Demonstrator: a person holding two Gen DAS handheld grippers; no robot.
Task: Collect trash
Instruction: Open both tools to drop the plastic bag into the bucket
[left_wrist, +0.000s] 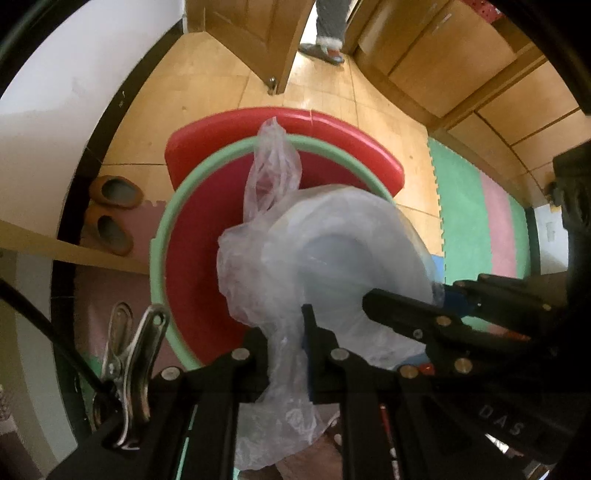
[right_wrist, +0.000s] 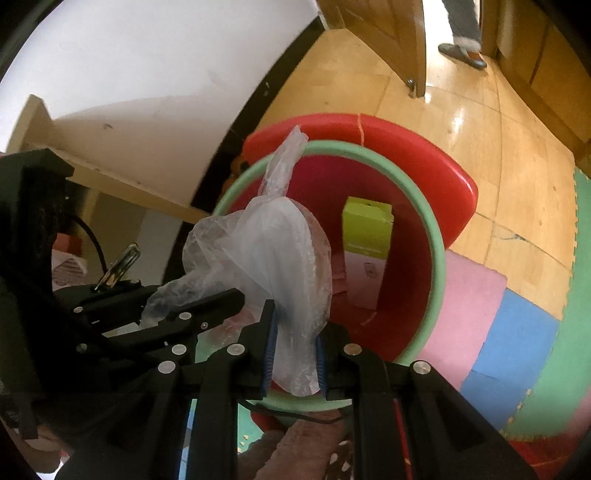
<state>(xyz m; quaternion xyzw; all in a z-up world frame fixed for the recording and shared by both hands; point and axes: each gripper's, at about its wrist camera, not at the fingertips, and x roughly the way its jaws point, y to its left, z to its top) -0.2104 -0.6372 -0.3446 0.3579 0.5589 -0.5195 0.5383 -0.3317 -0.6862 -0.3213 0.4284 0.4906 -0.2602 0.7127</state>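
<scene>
Red bin, round, with a pale green rim and a red lid standing tilted behind its far edge; taken here as the landmark. Clear plastic bag, thin and crumpled, wrapped round a pale rounded white object whose nature cannot be told; held directly above the bin's mouth, its twisted tail rising toward the far rim. Left gripper, black, jaws pressed together on a gathered fold of the bag at the near side of the bin. Right gripper, black with blue pads, jaws nearly together and pinching another fold of the same bag; in the left wrist view it reaches in from the right of the bin. Writing: the letters "D A S" in white on the right gripper's body, readable in the left wrist view. Box, lime green top with a white lower face, standing upright inside the bin against its far wall; it carries a line of small print and a mark, too small to read. Metal spring clip, fixed to the left gripper's frame, near-left of the bin. Pair of brown slippers on the floor left of the bin, by the wall. Foam puzzle mats in pink, blue and green, under and to the right of the bin. Wooden floor beyond the bin, with an open wooden door and, past it, a person's leg and sandalled foot. Wooden cabinets stand far right of the bin.
</scene>
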